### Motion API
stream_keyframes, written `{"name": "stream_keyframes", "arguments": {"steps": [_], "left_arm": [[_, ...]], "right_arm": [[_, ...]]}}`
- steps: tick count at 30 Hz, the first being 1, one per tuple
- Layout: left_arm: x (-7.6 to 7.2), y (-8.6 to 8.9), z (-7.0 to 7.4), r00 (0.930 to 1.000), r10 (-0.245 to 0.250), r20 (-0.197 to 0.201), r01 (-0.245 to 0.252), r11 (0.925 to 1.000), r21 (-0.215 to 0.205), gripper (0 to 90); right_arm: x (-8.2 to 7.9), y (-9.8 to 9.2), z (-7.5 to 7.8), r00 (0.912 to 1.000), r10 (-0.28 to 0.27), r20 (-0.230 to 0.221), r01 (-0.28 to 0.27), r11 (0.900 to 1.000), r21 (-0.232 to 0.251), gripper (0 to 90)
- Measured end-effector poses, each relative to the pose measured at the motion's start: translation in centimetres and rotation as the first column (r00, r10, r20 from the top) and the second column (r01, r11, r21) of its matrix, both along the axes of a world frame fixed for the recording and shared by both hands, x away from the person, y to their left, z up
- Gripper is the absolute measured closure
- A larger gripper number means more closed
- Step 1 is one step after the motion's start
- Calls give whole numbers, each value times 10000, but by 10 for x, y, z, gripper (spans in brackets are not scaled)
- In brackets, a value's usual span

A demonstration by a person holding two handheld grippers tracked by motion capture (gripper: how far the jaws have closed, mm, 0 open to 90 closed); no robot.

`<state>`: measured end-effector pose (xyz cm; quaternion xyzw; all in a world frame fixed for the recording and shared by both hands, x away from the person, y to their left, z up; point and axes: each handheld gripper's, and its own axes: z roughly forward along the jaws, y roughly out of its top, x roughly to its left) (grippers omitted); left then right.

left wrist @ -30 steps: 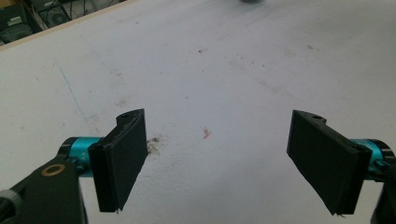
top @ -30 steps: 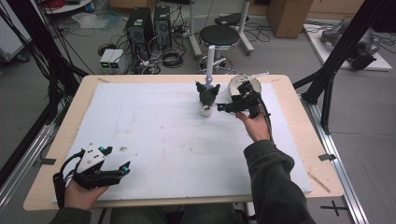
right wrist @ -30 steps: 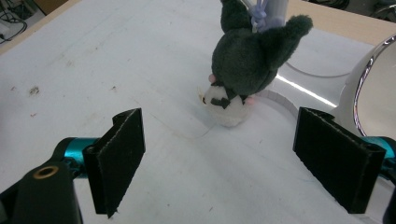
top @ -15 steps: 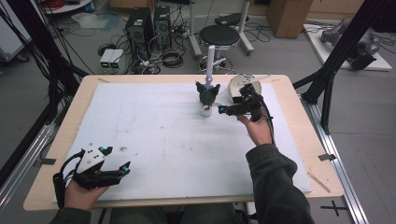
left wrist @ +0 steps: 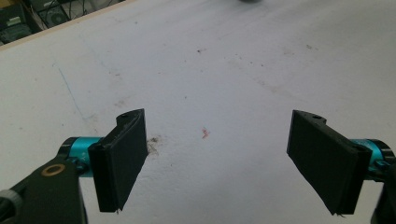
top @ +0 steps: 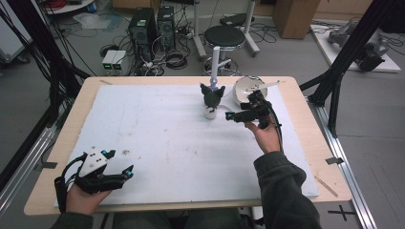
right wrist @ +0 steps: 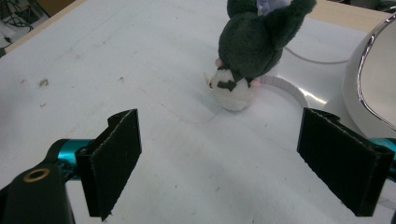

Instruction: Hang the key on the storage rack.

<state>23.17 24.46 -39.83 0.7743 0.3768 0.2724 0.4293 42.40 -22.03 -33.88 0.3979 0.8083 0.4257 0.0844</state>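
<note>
The plush toy (top: 210, 98) stood upright at the far side of the counter (top: 143, 124), just left of a white bowl (top: 246, 88). The right tool (top: 230, 116), its jaws just widened with nothing between them, sat beside the toy, so the placing looked done. The left tool (top: 122, 172) rested open at the near left, also holding nothing.

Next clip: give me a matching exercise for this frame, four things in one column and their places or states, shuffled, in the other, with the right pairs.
Things:
1. plush toy
2. white bowl
3. left claw
4. right claw

Places or states:
A. open, at the near left corner of the white board
B. at the far right, behind the right hand
C. open, just right of the toy
D. standing, dark grey above, white below

Pairs: 1-D, 2-B, 3-A, 4-C
</note>
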Motion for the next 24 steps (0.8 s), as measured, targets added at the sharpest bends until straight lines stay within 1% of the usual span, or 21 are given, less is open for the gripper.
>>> {"name": "stream_keyframes", "arguments": {"steps": [3,5,7,9,16,18,24], "left_arm": [[0,0,0,10000,10,9,-10,10000,-9,206],[0,0,0,10000,-1,6,1,10000,15,206],[0,0,0,10000,-2,0,2,10000,20,206],[0,0,0,10000,13,8,-13,10000,-11,207],[0,0,0,10000,12,1,-12,10000,-8,206],[0,0,0,10000,34,-5,-34,10000,-17,206],[0,0,0,10000,5,-3,-5,10000,12,207]], "right_arm": [[-2,-2,-2,10000,-12,64,12,10000,3,126],[-3,-3,-3,10000,-28,-23,28,10000,-8,125],[-5,-4,-4,10000,-50,20,50,10000,53,125],[-6,-5,-4,10000,-22,-43,22,10000,-6,125],[-13,-5,-7,10000,64,76,-64,10000,62,125],[-15,-5,-7,10000,49,21,-49,10000,77,125],[-20,-7,-11,9999,100,103,-101,9999,106,125]]}}
